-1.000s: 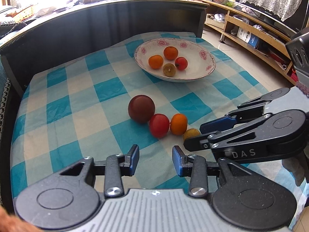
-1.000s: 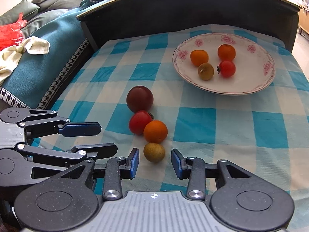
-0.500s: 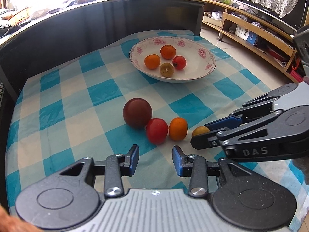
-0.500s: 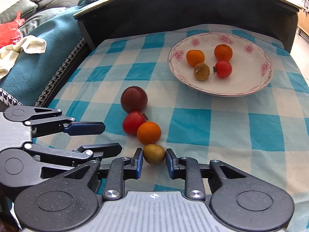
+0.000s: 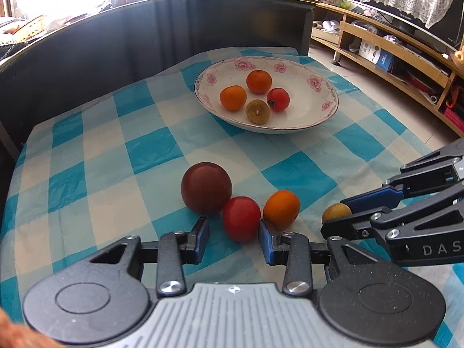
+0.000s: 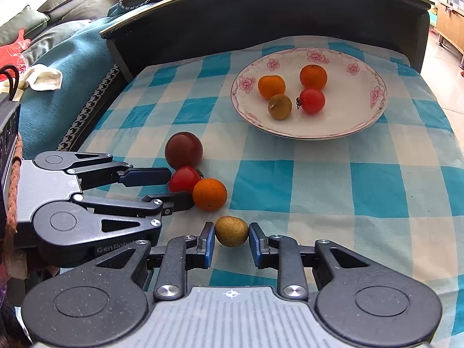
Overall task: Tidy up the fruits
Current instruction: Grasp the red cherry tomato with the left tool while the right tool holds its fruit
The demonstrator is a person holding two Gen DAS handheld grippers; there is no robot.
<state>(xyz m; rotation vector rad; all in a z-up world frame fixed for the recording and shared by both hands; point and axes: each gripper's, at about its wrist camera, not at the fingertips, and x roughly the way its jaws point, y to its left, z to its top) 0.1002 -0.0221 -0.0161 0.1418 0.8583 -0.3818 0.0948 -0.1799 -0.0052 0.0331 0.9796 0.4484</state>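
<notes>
Floral plate (image 6: pixel 374 117) on checked cloth (image 6: pixel 319 185): held two oranges, one tomato, one longan. In front of the plate, a row: dark plum (image 6: pixel 183 150), tomato (image 6: pixel 184 179), orange (image 6: pixel 209 194), longan (image 6: pixel 231 231). Right gripper (image 6: pixel 231 239) was clamped on that longan. Left gripper (image 5: pixel 233 230) stood open astride the row's tomato, pads not pressing.

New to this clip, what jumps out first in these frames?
The right tongs in the foreground, shut on a small brownish-yellow fruit on the blue checked cloth. Beside it, the left tongs stand open around a red tomato, with an orange fruit and a dark red fruit alongside. Farther back, a floral-rimmed plate holds four fruits.
</notes>
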